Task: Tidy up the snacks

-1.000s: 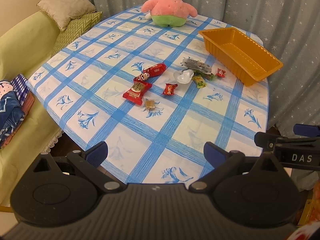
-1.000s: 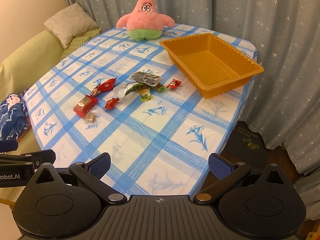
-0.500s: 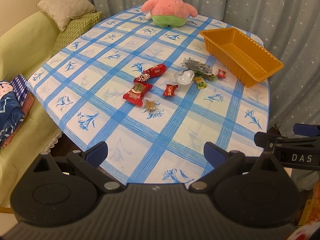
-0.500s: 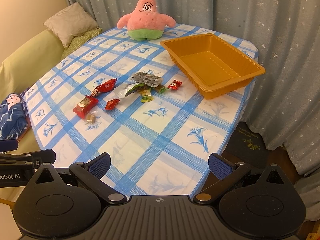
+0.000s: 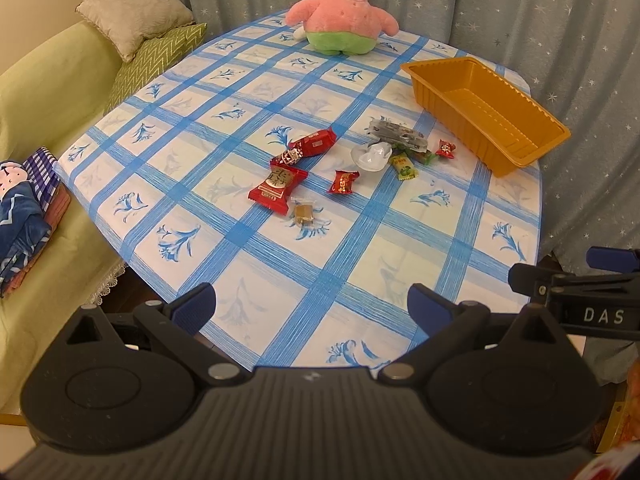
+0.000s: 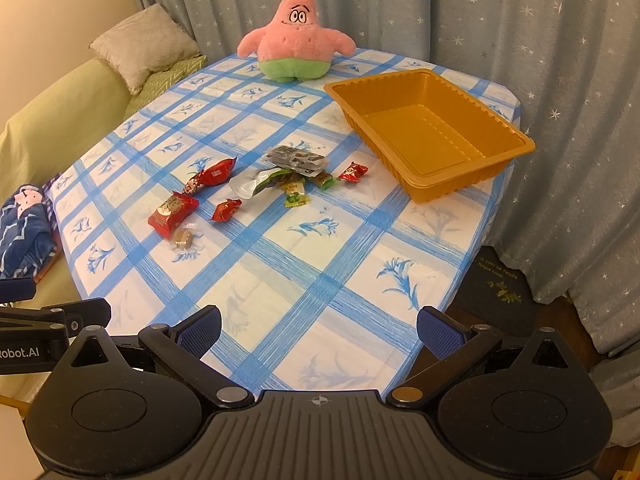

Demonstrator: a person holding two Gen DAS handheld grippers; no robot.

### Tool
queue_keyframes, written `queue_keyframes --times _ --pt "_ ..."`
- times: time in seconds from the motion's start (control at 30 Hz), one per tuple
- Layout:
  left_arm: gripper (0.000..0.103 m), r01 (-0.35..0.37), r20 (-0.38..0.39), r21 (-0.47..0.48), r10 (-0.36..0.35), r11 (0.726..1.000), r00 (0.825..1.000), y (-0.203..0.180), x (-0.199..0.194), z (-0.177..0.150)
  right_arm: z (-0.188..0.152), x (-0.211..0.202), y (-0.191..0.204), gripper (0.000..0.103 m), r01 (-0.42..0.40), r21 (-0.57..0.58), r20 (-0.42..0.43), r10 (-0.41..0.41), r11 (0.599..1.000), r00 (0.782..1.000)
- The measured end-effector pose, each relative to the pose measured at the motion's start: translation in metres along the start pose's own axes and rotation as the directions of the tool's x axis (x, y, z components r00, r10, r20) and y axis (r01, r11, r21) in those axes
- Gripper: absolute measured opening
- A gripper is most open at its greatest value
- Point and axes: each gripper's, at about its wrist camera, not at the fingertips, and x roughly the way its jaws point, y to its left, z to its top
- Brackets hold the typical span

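Several wrapped snacks lie scattered mid-table: a red square packet (image 5: 278,186) (image 6: 173,210), a long red candy (image 5: 312,145) (image 6: 211,174), a small red candy (image 5: 343,181) (image 6: 226,209), a brown caramel (image 5: 303,213) (image 6: 182,239), a white pouch (image 5: 371,156) (image 6: 250,184), a grey packet (image 5: 397,134) (image 6: 297,158), green candies (image 5: 405,165) (image 6: 295,196) and a red candy (image 5: 446,149) (image 6: 353,171) by the tray. The empty orange tray (image 5: 532,151) (image 6: 464,188) sits at the right. My left gripper (image 5: 312,306) and right gripper (image 6: 318,326) are open and empty over the near table edge.
A pink star plush (image 5: 341,8) (image 6: 296,46) sits at the table's far end. A green sofa (image 5: 36,92) with cushions (image 6: 144,46) and folded blue cloth (image 5: 20,216) lies left. Starry curtains (image 6: 520,20) hang behind. The table edge drops off right near a dark mat (image 6: 498,292).
Both grippers have drifted slightly; the table and snacks appear a touch lower and closer. Nothing was grasped or moved.
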Motion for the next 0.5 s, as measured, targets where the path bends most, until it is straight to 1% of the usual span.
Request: queue_keyframes --times 0.5 --pt "0.102 -0.001 0.0 0.0 0.001 1.0 1.0 0.0002 0.0 -0.0003 0.0024 0.0026 -0.003 0.103 -0.001 -0.001 0.001 0.001 1.0 1.0"
